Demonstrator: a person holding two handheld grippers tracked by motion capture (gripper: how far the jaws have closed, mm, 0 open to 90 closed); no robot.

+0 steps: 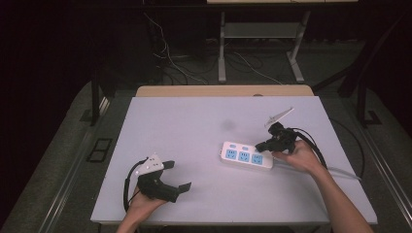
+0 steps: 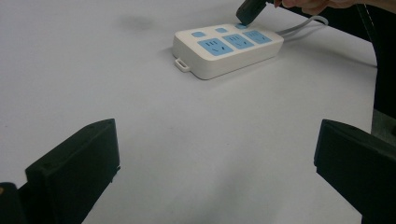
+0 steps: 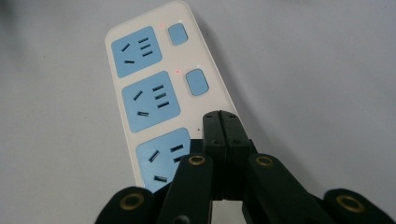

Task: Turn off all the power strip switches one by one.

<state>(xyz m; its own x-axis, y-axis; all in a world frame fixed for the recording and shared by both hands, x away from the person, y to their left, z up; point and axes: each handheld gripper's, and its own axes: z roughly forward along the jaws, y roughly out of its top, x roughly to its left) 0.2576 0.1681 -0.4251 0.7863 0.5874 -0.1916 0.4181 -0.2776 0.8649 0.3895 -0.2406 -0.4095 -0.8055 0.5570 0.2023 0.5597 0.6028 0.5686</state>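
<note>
A white power strip (image 1: pixel 247 156) (image 2: pixel 229 49) (image 3: pixel 144 93) with three blue sockets and blue switches lies at the table's right centre. Its grey cord (image 1: pixel 340 171) (image 2: pixel 303 23) runs off to the right. My right gripper (image 1: pixel 259 145) (image 2: pixel 247 11) (image 3: pixel 222 116) is shut, and its tip sits on the switch nearest the cord, hiding it. Small red lights glow beside the other two switches (image 3: pixel 197 82). My left gripper (image 1: pixel 177 175) (image 2: pixel 217 140) stands open near the front left of the table, pointing towards the strip, nothing between its jaws.
The white table (image 1: pixel 194 116) carries a faint grey smudge (image 1: pixel 227 124) behind the strip. A wooden desk edge (image 1: pixel 223 91) lies beyond the far side, and loose cables (image 1: pixel 170 63) run across the floor further back.
</note>
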